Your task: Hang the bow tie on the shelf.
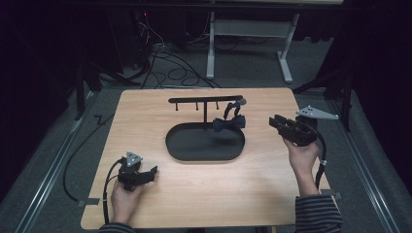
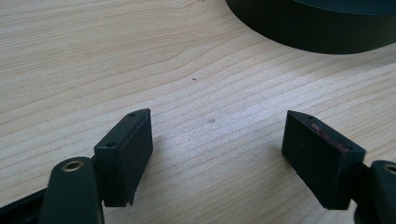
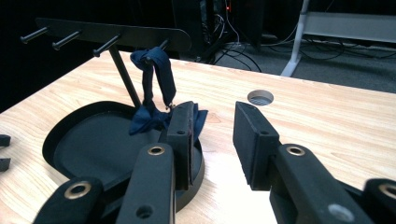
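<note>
A black oval tray [image 1: 176, 145] lies mid-table with a black peg rack [image 1: 204, 99] rising from its back. A dark blue bow tie [image 1: 229, 123] hangs by its strap from the rack's right peg and dangles over the tray's right end. My right gripper [image 1: 273, 121] is held just right of the tray, open and empty. In the right gripper view its jaws [image 3: 215, 130] point at the bow tie [image 3: 147, 116] and rack [image 3: 116, 32], a short way off. My left gripper [image 1: 154, 171] rests near the front left, open over bare wood [image 2: 217, 149], with the tray wall [image 2: 317, 32] ahead.
The wooden table [image 1: 145, 111] has a round cable hole [image 3: 260, 97] near its back right. Beyond the far edge are a white desk frame [image 1: 210, 48] and loose cables [image 1: 170, 68] on the grey floor. Bare wood lies between the tray and the front edge.
</note>
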Demonstrator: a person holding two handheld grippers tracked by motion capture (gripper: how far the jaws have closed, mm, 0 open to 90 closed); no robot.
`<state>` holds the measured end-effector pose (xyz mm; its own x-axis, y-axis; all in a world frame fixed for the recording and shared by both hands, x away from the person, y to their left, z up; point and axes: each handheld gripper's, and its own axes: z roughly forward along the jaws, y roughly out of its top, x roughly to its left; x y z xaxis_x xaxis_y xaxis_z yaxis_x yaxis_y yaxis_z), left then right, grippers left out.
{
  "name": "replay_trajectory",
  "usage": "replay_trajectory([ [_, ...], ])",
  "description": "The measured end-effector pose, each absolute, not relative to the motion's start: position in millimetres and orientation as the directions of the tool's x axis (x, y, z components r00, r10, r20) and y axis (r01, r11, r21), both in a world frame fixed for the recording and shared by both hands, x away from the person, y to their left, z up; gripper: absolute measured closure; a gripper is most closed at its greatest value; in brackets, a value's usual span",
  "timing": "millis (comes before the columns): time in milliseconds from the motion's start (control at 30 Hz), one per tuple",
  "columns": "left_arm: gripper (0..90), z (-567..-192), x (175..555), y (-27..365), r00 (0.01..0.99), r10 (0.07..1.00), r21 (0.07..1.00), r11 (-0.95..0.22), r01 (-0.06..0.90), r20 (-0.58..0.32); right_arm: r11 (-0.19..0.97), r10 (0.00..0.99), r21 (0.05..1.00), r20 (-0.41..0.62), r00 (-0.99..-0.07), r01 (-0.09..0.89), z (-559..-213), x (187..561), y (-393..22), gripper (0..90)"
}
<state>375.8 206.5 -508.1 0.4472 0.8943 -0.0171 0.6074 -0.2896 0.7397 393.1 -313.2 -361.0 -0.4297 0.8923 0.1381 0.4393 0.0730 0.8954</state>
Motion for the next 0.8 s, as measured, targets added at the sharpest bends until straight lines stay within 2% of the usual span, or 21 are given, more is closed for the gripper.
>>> replay_trajectory([
  [800, 25.0, -508.1, 375.9, 206.6, 0.447, 0.894, 0.74, -0.289, 0.608, -0.017, 0.051, 0.895, 0.9, 0.151, -0.42, 0.433, -370.3, 358.4, -327.5, 69.7],
])
